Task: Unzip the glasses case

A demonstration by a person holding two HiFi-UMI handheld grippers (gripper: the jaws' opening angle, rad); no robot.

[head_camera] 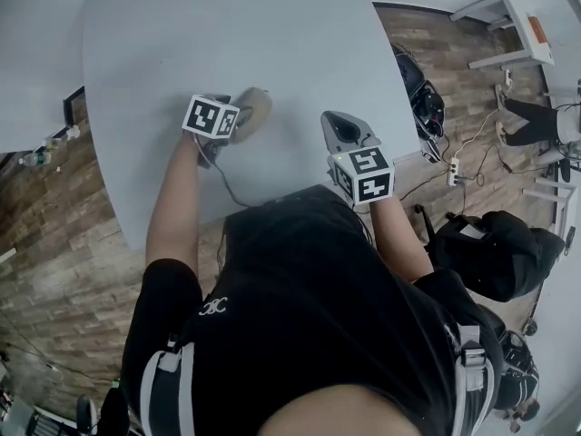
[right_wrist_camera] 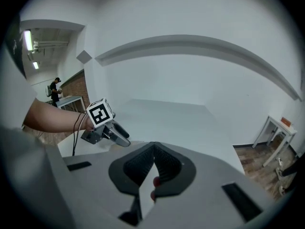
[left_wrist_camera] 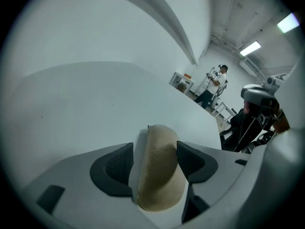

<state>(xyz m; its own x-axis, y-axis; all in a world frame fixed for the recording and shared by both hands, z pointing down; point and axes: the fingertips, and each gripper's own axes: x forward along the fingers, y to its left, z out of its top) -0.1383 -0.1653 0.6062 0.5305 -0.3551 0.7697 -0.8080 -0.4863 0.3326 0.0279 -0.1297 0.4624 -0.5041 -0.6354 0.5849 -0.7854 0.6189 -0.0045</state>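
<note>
Glasses case (left_wrist_camera: 159, 175) lies lengthwise within left claw (left_wrist_camera: 155, 147)

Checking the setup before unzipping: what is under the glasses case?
The beige glasses case lies on the white table, between the open jaws of the left gripper. Anything directly beneath it is covered by the case itself.

No words or numbers can be read. A small white emblem of interlocked curves (head_camera: 213, 307) is seen on the black shirt (head_camera: 309, 334). Only letterless black-and-white square patterns are shown on the left marker cube (head_camera: 211, 118) and the right marker cube (head_camera: 361, 174).
</note>
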